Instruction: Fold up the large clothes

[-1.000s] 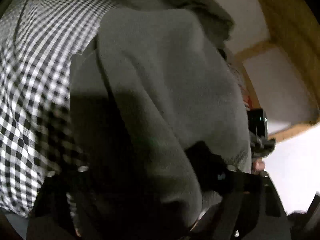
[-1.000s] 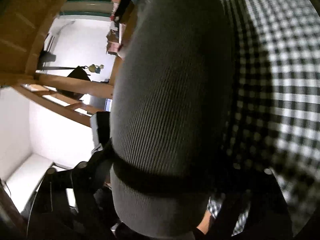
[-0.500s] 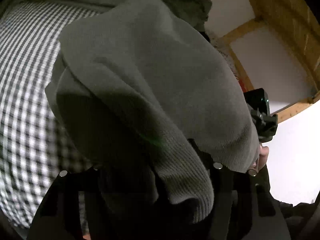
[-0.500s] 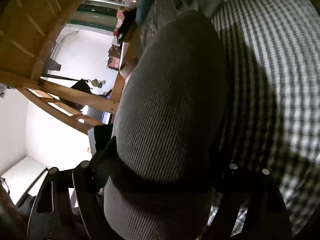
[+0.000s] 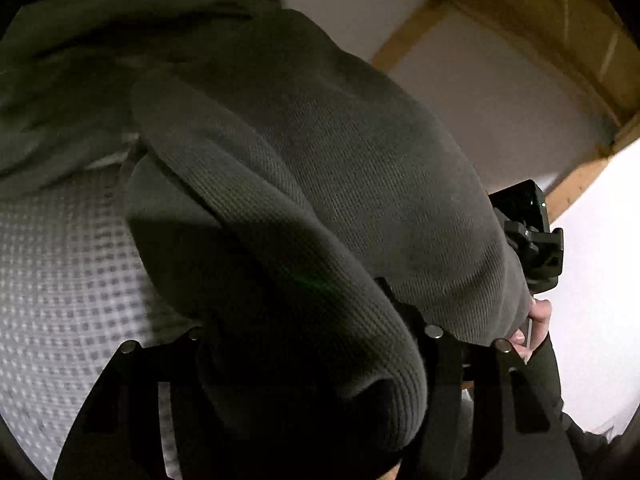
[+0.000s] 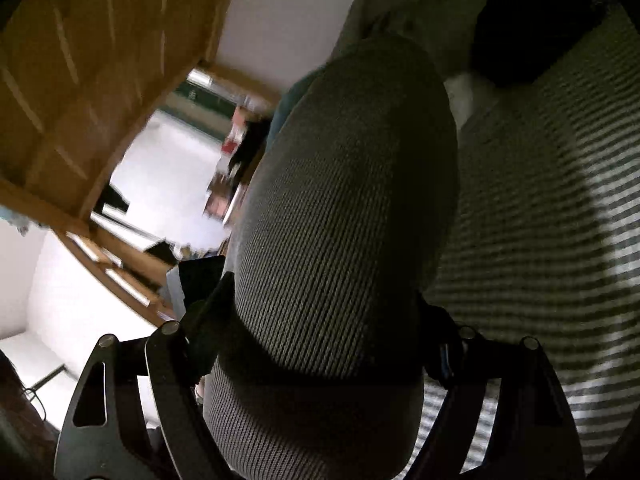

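Grey ribbed knit garment [image 5: 320, 184] is gripped thickly bunched in both the left claw [image 5: 316, 360] and the right claw [image 6: 320, 344], held above the black-and-white checked bed cover [image 6: 540, 240], so folding is judged unfinished, nothing being laid flat yet.

Checked bedcover [image 5: 60, 280] below; wooden beams [image 6: 100, 60] against white wall [image 5: 500, 92].

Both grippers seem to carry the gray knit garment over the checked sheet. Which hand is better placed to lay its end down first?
Probably neither: the left gripper and right gripper each hold a thick bunch of the gray garment over the checked sheet.
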The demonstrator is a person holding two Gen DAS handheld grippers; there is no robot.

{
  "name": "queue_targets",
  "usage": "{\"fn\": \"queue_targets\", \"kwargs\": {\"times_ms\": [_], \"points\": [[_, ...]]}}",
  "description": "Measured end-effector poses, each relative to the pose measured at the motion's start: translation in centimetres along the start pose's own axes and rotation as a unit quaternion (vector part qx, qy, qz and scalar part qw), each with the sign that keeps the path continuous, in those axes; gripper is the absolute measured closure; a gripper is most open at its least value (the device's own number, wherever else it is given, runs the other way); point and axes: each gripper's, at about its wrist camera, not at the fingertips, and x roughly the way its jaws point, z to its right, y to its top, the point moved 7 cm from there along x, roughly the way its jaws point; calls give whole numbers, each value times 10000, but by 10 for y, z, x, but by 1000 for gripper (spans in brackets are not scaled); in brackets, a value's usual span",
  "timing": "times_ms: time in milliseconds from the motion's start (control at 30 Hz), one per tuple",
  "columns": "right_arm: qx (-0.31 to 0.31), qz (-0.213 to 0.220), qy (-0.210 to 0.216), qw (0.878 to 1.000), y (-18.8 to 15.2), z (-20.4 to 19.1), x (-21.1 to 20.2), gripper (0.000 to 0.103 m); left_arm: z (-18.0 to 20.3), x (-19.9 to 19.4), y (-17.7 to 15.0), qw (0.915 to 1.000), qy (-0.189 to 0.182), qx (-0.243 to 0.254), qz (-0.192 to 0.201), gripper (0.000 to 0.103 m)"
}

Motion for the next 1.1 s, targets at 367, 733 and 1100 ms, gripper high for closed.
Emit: {"fn": "queue_targets", "kwargs": {"times_ms": [367,733,1100], "points": [[782,948,-516,9911,70,203,-143,24,114,301,38,9991,1,-46,-420,47],[764,1270,-1340,9798,57,241,-180,10,108,351,75,9995,115,215,-191,6],[-743,156,-4746,8769,120,153,-133,3,163,425,149,9843,1589,607,-482,6]]}}
